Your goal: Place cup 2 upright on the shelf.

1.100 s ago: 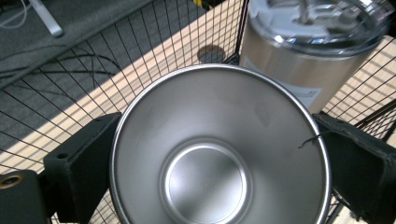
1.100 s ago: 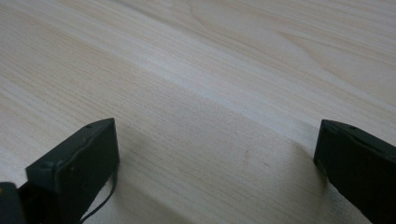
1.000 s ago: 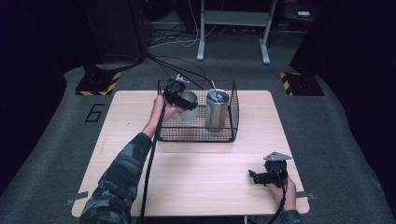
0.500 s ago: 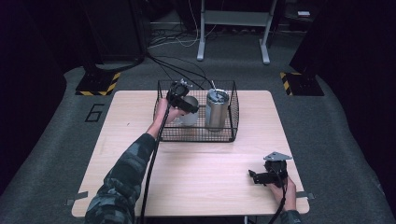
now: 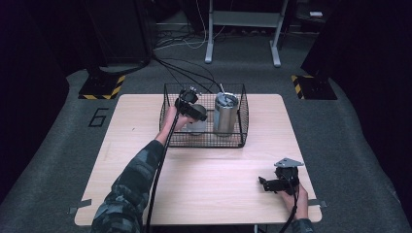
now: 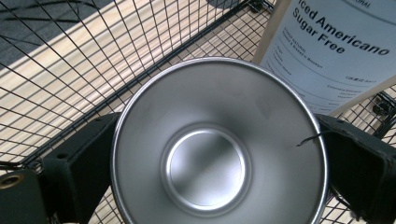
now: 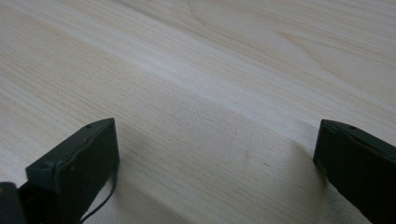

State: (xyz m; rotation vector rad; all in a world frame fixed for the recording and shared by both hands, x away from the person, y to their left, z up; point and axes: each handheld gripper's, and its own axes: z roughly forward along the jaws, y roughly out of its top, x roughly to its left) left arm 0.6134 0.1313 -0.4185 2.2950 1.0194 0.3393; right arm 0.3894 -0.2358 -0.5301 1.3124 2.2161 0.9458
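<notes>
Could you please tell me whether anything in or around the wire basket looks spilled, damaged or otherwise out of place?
Nothing stands out. The open steel cup sits between the left gripper jaws inside the black wire basket, empty and undented. The lidded steel tumbler stands upright beside it. The right gripper rests open on the bare wooden table.

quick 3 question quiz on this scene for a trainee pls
1. True or false: the left tongs hold a steel cup inside the wire basket.
2. What stands beside that cup in the basket? A) a lidded steel tumbler B) a glass jar C) a red mug
3. Fill in: the right tongs rest near the table's ____ right corner, jaws open and empty.

Key: 1 true; 2 A; 3 near.
</notes>
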